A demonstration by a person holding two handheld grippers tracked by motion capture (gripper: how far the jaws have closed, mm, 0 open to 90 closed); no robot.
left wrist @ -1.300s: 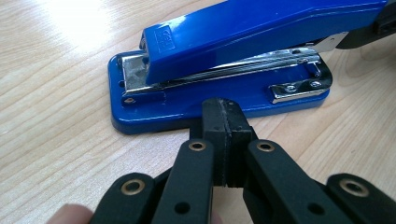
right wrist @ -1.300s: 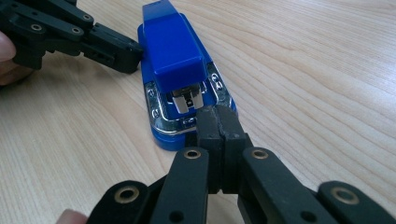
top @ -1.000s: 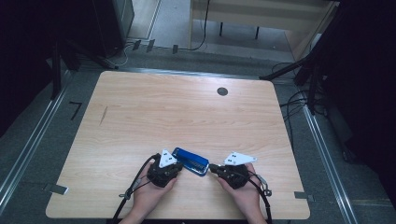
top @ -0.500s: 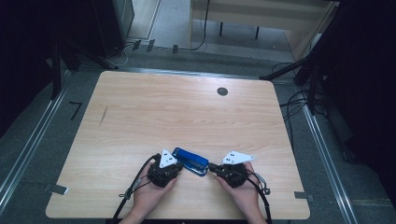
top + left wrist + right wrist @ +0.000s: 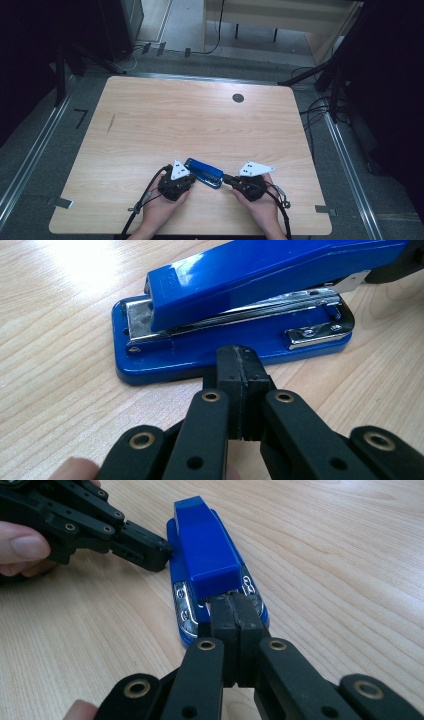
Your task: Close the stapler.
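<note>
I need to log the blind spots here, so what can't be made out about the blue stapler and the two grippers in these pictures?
- Stapler: far end cut off by the top right edge of the left gripper view.
- Left gripper tip against the stapler's base: contact or a thin gap, its own shut jaws hide it.
- Right gripper: shut tips cover the stapler's near end.
- High view: the grey plates hide both grippers' jaws.

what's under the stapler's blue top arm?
Under the stapler arm sits the metal staple channel over the blue base, with a chrome anvil plate at the front. Whether staples are loaded is hidden.
</note>
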